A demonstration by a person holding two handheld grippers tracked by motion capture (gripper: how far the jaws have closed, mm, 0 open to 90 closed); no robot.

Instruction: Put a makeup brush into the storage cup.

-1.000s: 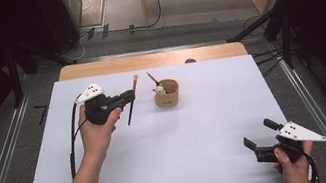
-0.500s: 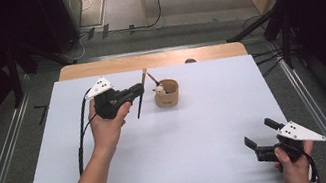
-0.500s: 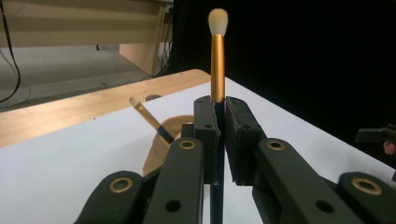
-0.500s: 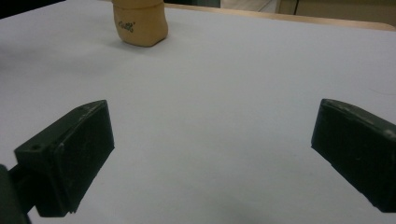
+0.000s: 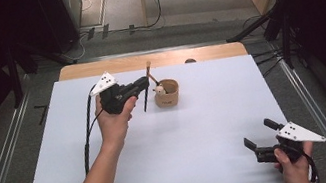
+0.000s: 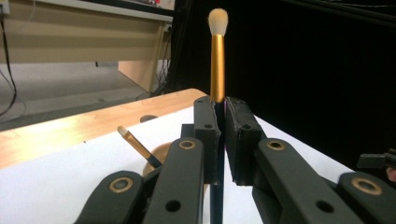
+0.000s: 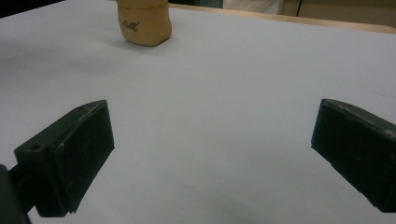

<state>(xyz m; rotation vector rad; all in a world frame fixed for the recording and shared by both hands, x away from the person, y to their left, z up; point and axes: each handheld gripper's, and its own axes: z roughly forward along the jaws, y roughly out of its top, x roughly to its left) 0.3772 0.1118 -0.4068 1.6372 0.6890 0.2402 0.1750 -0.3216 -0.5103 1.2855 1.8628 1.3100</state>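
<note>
My left tool (image 5: 142, 86) is clamped on a brush (image 6: 217, 60) beside the cup (image 5: 167, 93); my right tool (image 5: 260, 139) rests agape on the worktop (image 5: 208, 129).

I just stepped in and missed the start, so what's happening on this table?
A person works at a white table with a gripper in each hand. The left gripper is clamped on a makeup brush, held upright with its bristles up, right beside a small tan cup. The cup holds another brush leaning out of it. The right gripper sits open near the table's front right corner, holding nothing.
</note>
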